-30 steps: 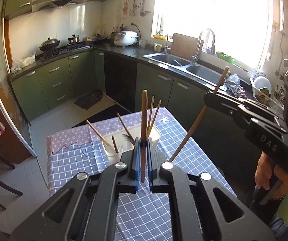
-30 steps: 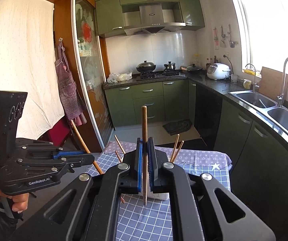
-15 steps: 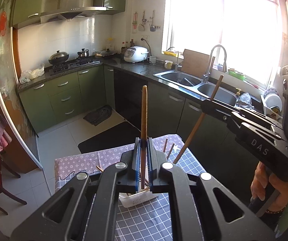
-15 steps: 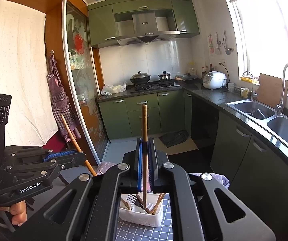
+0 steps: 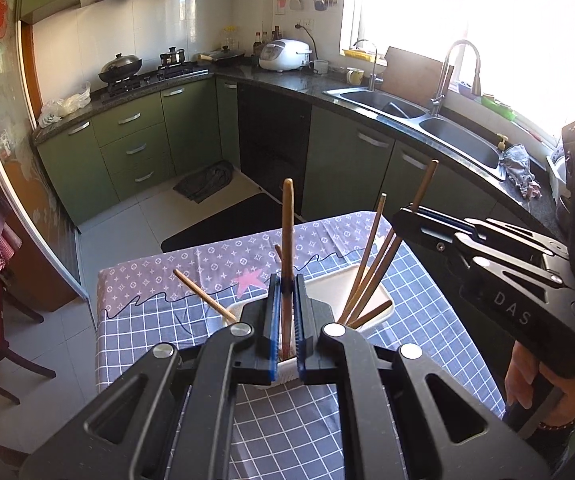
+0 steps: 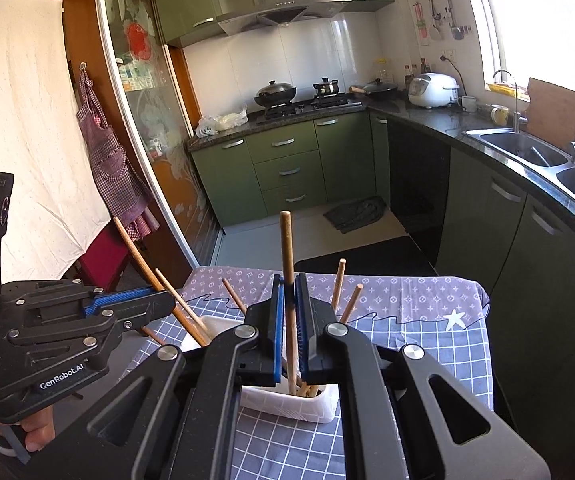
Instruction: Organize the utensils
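Over the checked tablecloth (image 5: 147, 344), left wrist view: left gripper (image 5: 285, 316) clamps narrow on a wooden utensil handle (image 5: 287, 240), upright, lower end dipping into the white holder (image 5: 341, 286) below. Several chopsticks (image 5: 367, 256) lean in the holder's right part, one more stick (image 5: 203, 298) tilts out left. Right gripper (image 5: 411, 216) visible at right, pinching a long stick (image 5: 421, 188) that slants down into the holder.

Right wrist view: right gripper (image 6: 290, 316) closed on a round wooden stick (image 6: 287, 264), tip down inside the white holder (image 6: 287, 402) among other sticks. Left gripper (image 6: 155, 304) at left, tight on its handle (image 6: 135, 250).

Risks, judged: both pieces go into one crowded holder, so letting go early could leave one leaning out or tipping over the rim; sticks jamming against each other could drag the light holder across the cloth.
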A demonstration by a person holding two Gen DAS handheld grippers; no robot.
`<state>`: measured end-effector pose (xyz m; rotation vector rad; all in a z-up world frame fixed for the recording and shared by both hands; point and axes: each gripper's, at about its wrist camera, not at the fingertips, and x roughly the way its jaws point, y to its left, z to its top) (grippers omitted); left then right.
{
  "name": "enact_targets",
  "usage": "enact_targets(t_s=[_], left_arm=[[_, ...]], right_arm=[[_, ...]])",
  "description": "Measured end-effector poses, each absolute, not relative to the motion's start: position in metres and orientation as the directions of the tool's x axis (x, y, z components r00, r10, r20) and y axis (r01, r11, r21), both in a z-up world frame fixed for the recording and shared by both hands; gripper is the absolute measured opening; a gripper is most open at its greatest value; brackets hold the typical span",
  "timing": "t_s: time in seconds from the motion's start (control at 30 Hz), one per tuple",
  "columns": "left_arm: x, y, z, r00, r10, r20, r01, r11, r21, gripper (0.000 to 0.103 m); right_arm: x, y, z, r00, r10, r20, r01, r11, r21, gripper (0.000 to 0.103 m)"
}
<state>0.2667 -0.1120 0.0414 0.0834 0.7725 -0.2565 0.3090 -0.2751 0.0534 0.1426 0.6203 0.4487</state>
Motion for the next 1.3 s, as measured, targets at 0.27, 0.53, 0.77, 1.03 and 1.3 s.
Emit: enact_targets(t_s=[0.27,0.53,0.77,1.03,1.3], left_arm=[[0.249,-0.106,0.036,0.699,-0.215,-0.682,0.251,0.967,-0.048,0.023],[0.164,-0.085,0.036,0.784,-0.213,-0.583,0.223,0.973,-0.054,0.055],[0.089,-0.055,0.000,0.810,-0.168,-0.562,0.155,0.985,-0.071,0.073],[0.025,-0.045,-0.002,0.866,-0.126,-0.484,0.117,0.992,-0.049,0.094],[0.004,-0.050,-0.009,0.858,-0.139,-0.495,0.132,0.990,-0.049,0.096]], right_arm=[[0.265,-0.288,0.060,0.753,0.440,-0.490,-0.362,0.898,0.251,0.014],[0.170,-0.311,0.047,0.795,0.414,-0.443,-0.342,0.910,0.236,0.030],[0.097,-0.322,-0.006,0.792,0.400,-0.461,-0.321,0.915,0.244,0.066],[0.038,-0.321,-0.017,0.820,0.382,-0.426,-0.319,0.923,0.215,0.098],[0.000,-0.305,-0.007,0.863,0.289,-0.414,-0.273,0.957,0.098,0.098]])
